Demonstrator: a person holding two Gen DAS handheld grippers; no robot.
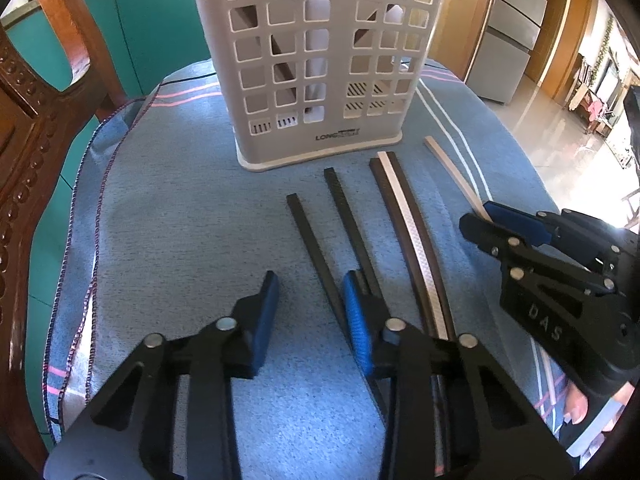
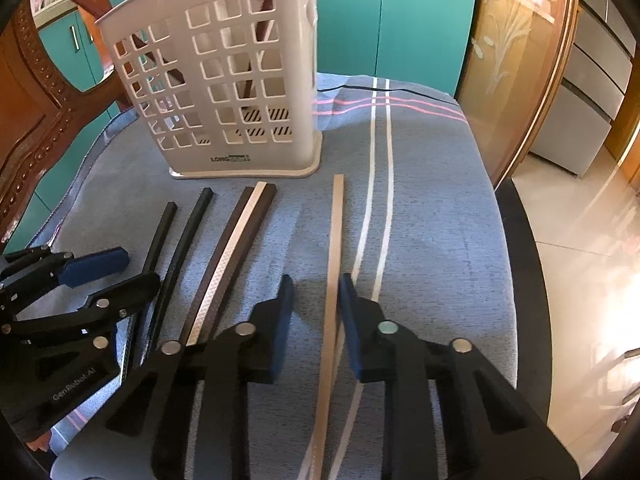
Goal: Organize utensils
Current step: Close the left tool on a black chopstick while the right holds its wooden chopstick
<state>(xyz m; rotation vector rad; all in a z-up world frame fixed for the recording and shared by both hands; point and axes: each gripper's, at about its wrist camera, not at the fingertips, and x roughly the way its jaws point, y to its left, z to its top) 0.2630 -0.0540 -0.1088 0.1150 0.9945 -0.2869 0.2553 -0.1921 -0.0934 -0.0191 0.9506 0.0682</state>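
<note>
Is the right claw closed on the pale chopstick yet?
Not yet. The right claw is open, its blue pads either side of the pale chopstick, which lies flat on the cloth.

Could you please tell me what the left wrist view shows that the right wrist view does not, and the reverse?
Only the left wrist view shows the left gripper head-on: open, with nothing between its pads, one black chopstick running just beside its right pad.

Only the right wrist view shows the right gripper open, straddling the pale chopstick without closing on it.

Both show the white utensil holder upright on the blue cloth, already holding sticks, with the dark chopsticks lying in front.
</note>
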